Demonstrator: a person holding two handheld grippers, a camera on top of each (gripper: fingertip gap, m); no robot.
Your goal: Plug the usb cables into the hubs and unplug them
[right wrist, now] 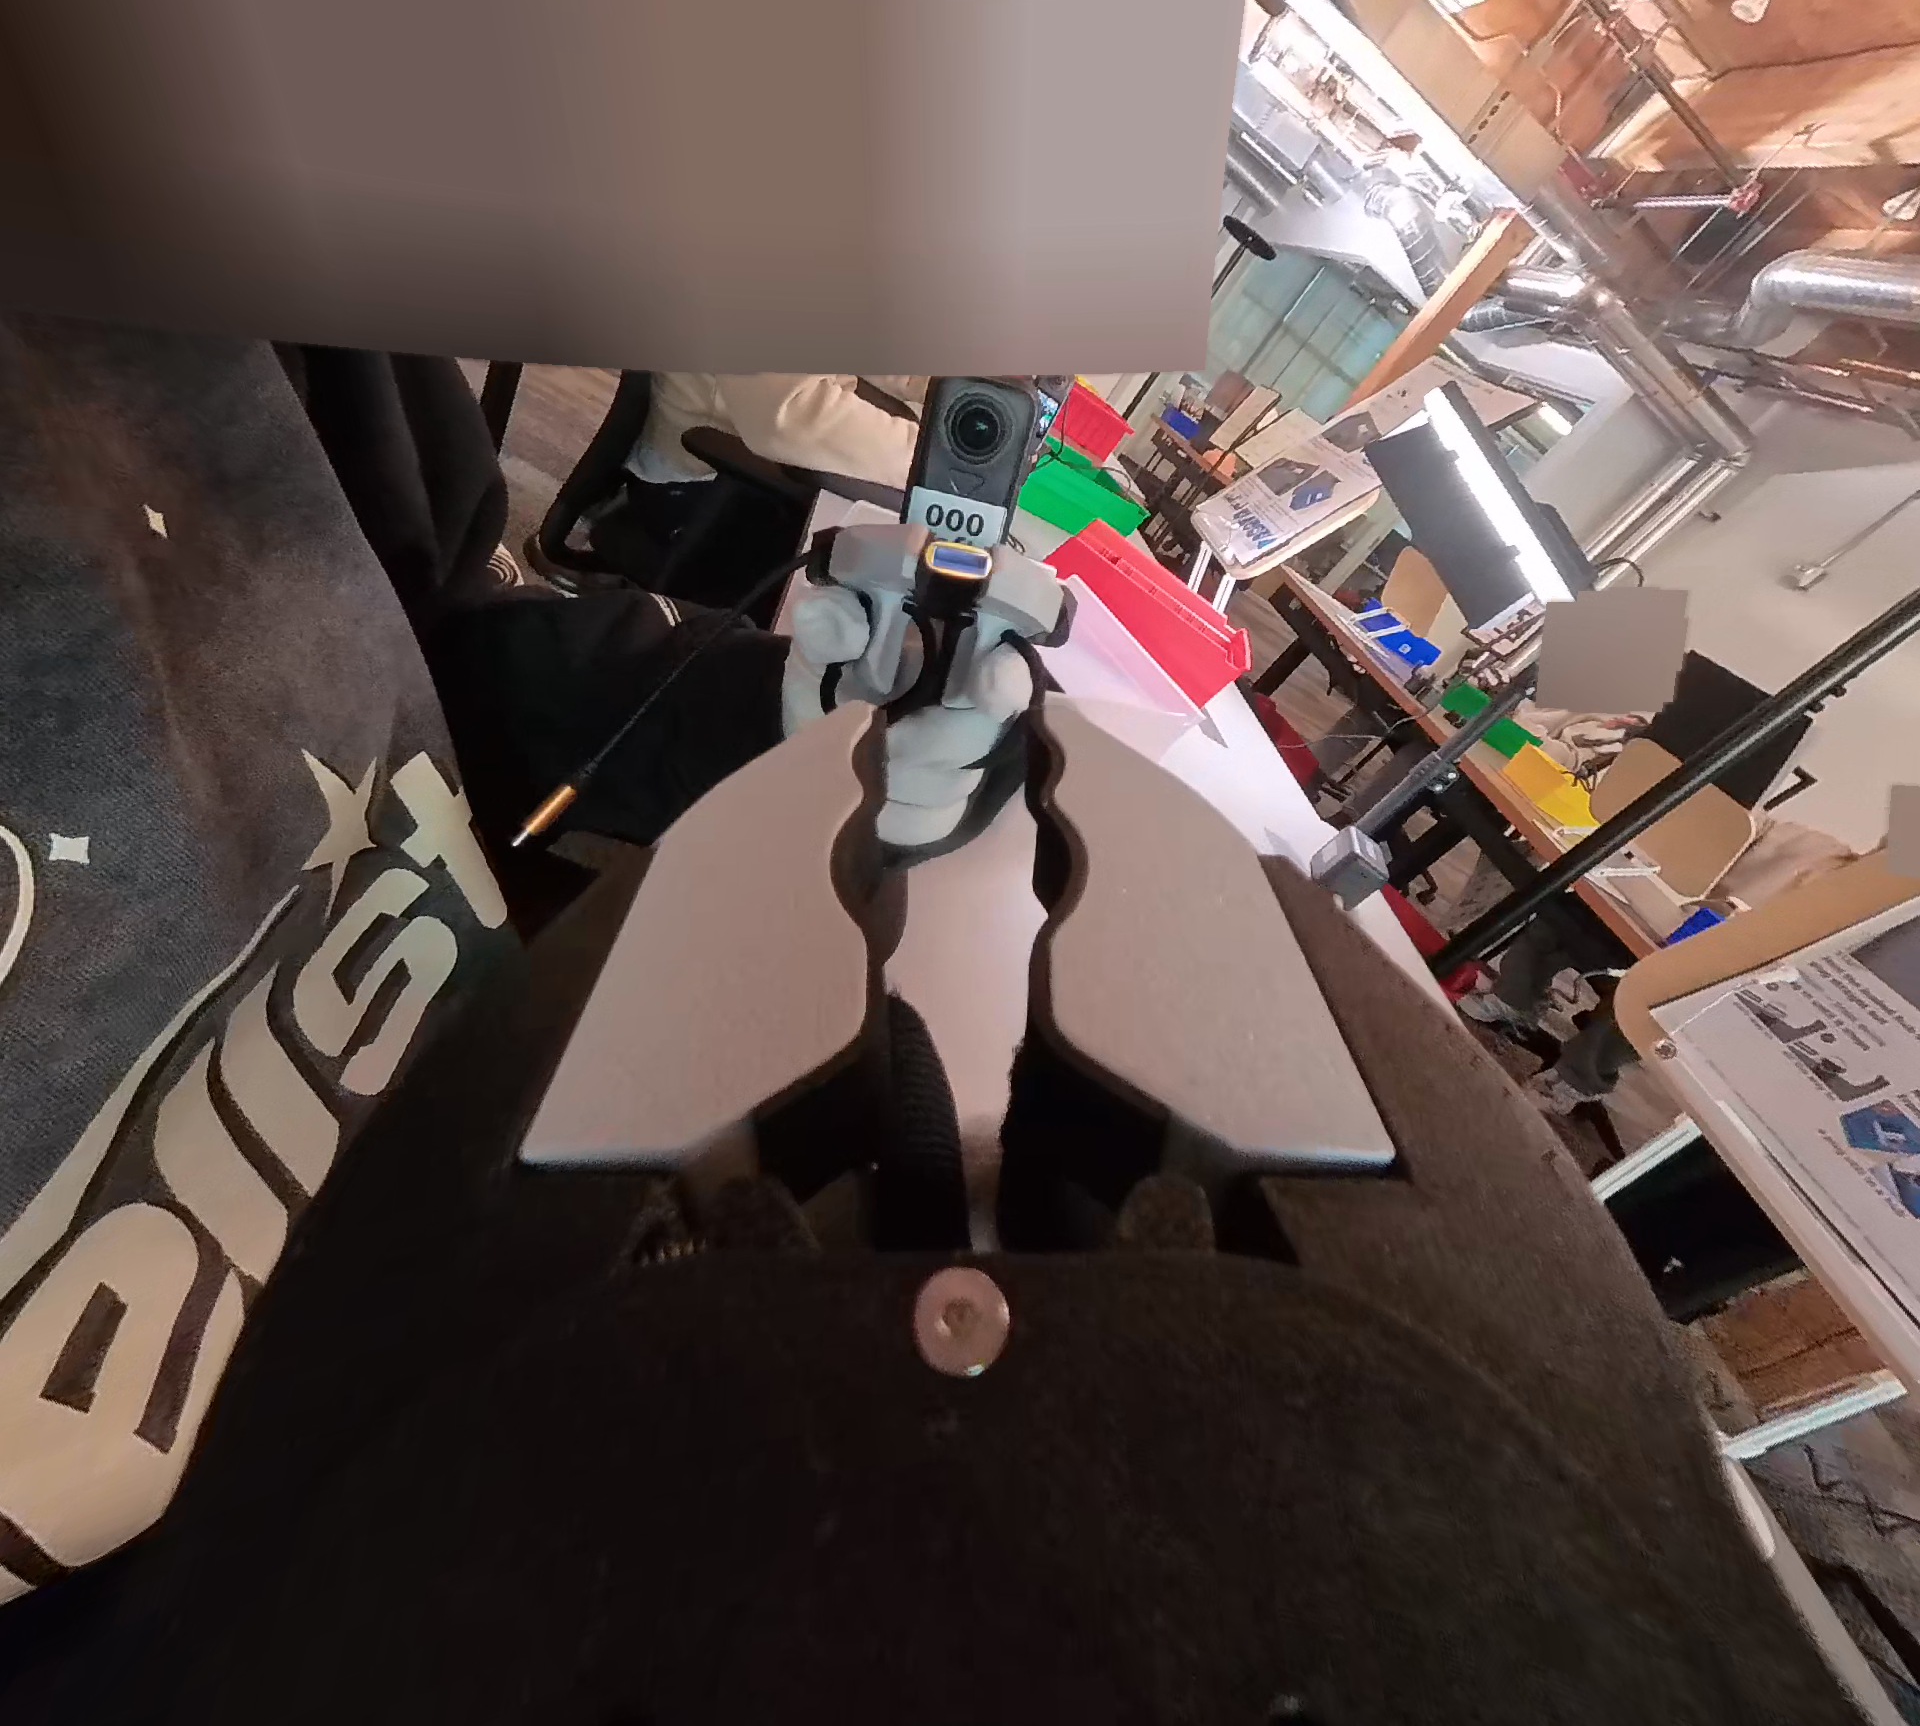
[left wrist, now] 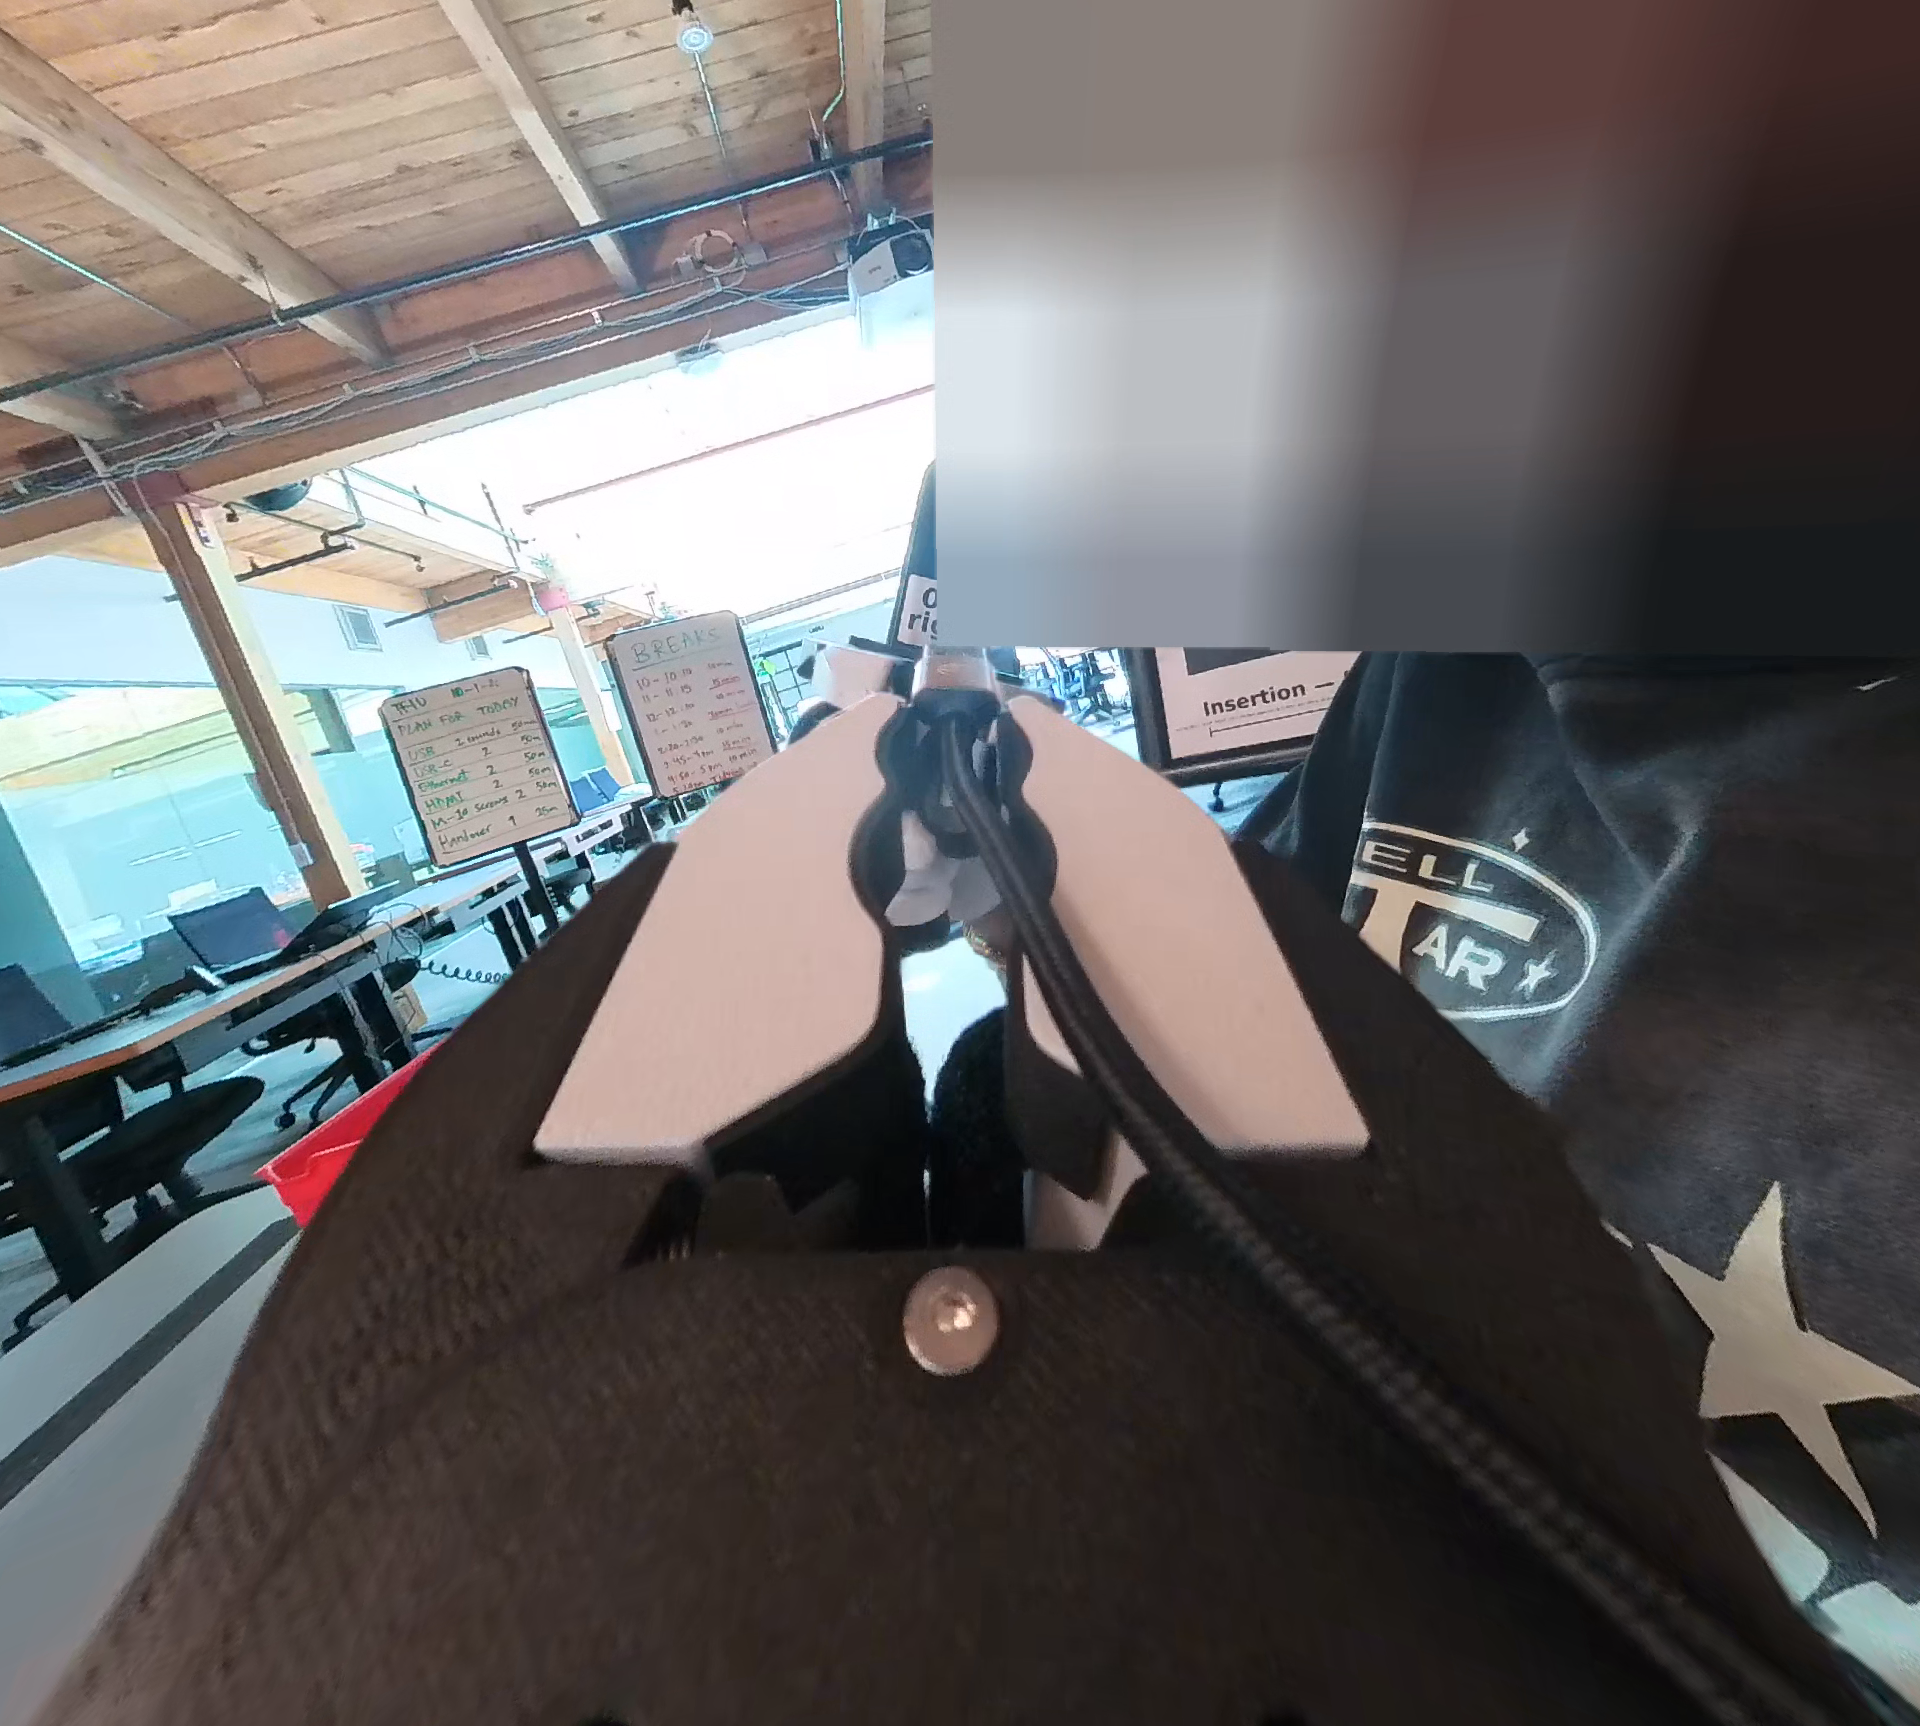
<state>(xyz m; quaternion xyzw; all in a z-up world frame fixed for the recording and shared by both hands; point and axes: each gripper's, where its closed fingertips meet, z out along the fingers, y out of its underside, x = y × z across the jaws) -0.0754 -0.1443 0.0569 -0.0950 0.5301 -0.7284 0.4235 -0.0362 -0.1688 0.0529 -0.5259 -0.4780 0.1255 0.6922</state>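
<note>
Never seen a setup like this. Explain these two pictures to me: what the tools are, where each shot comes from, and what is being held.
There is no robot here. A person holds one hand-held gripper in each hand, and each carries a camera looking forward along its two pale fingers.

The left wrist view shows the left hand-held gripper shut on a black braided USB cable, its metal plug poking out at the tips.

The right wrist view shows the right hand-held gripper open and empty. Farther off it faces the other tool, with a gloved hand and the plug end-on.

The white table carries a red bin. No hub is visible. Blurred patches are privacy masks.
</note>
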